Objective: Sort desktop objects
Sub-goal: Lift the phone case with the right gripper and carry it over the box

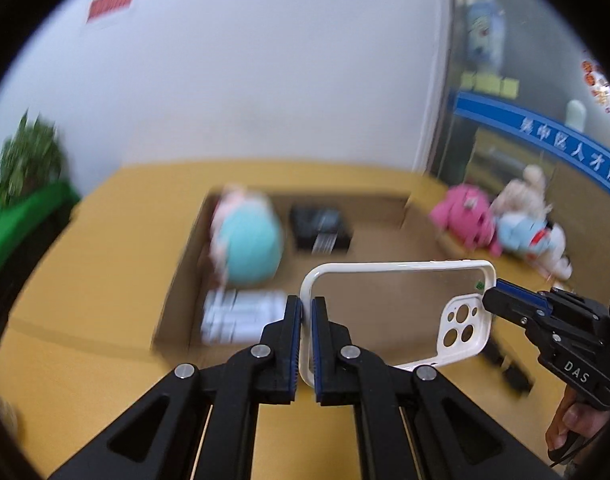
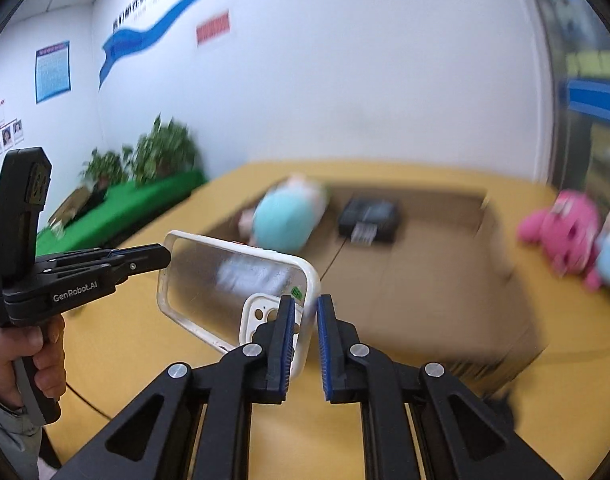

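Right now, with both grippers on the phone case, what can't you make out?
- White packet in the cardboard box: print blurred in the left view, seen only through the phone case in the right.
- Black device: blurred, type unclear.
- Small dark items: blurred in the left view, behind the right gripper.

I see a white-rimmed, clear-backed phone case (image 1: 397,312) over the yellow bench (image 1: 85,280). At centre sits a brown cardboard box (image 1: 385,224) holding a turquoise plush (image 1: 249,248) and a black device (image 1: 321,230); a pink plush (image 1: 465,216) lies at right.
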A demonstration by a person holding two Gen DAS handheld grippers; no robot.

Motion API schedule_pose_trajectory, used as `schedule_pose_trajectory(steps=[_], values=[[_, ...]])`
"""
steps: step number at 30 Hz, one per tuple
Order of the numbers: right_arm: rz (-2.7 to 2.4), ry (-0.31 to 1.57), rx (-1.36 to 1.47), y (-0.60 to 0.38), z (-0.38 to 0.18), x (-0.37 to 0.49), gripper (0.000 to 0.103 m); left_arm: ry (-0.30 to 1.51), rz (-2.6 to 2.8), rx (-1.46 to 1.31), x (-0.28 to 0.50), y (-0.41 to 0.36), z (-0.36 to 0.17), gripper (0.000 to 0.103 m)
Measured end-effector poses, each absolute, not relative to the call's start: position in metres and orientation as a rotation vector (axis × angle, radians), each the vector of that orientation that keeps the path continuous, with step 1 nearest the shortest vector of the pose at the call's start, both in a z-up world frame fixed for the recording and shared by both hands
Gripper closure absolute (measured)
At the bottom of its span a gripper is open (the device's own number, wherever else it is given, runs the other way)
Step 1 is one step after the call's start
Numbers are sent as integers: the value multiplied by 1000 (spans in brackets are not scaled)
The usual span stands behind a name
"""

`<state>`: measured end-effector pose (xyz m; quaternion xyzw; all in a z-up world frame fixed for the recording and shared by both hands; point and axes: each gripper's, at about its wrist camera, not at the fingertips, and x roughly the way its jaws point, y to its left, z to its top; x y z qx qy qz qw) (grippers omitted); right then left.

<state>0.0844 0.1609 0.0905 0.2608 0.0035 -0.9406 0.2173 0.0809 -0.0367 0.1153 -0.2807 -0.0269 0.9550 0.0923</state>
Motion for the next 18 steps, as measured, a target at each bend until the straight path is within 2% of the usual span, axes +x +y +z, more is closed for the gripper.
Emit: schedule_pose_trajectory(steps=[5, 9, 14, 18], values=[[-2670, 35, 612, 189, 144, 48, 92, -52, 2814, -763, 33, -14, 149, 99], [-2669, 38, 652, 202, 160, -1, 92, -49, 2793, -796, -9, -7, 158, 99], [-2596, 36, 861, 198, 131, -83, 92, -19, 2788, -986, -76, -4, 132, 99], [-2494, -30, 1089, 195, 83, -143, 92, 16, 2725, -1236, -126, -5, 81, 99]])
